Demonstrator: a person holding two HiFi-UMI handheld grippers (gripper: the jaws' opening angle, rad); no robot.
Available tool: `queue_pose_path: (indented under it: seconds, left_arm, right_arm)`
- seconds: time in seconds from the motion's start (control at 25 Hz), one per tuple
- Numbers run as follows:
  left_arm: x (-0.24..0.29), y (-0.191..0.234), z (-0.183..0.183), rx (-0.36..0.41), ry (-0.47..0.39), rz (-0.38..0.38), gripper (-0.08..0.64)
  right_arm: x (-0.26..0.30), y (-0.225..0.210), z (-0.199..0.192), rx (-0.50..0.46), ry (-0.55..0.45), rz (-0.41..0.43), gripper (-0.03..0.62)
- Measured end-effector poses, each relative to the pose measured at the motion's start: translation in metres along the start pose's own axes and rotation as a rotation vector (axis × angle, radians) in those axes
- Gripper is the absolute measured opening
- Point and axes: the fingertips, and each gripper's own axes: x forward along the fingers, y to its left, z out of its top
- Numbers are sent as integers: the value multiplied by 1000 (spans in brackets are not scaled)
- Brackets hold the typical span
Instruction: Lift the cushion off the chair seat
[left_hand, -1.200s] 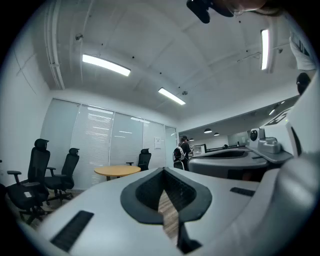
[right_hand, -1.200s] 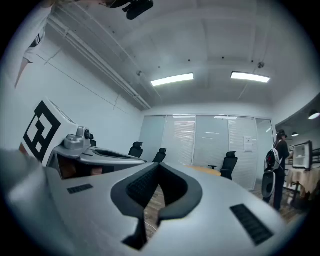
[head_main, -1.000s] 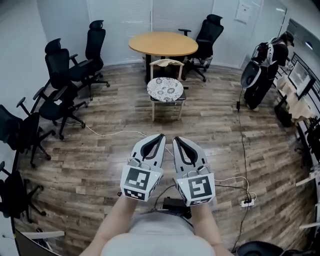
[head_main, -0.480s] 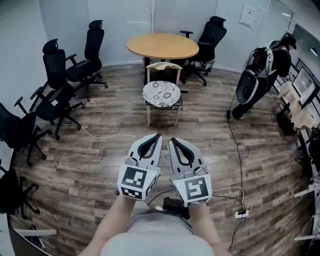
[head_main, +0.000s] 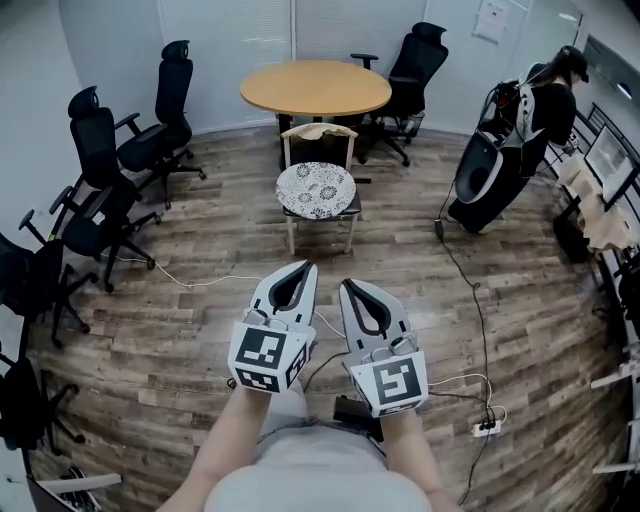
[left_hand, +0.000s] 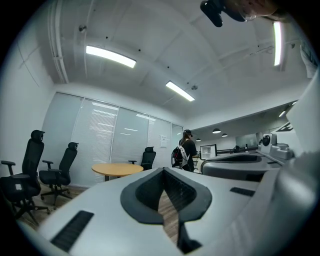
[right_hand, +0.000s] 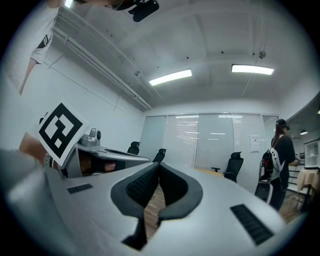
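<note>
Two closed, empty claws: left gripper (head_main: 304, 266) and right gripper (head_main: 346, 286) (cushion (head_main: 315, 189) well apart).

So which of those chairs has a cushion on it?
The pale wooden chair before the round table, bearing a round patterned cushion; the others are black office chairs.
</note>
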Motion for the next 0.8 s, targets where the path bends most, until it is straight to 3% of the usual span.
queue_pose_path:
  seconds: [0.8]
  left_arm:
    - [104, 119, -14, -35, 44, -52, 3]
  right_arm:
    - [153, -26, -32, 24, 69, -16, 26]
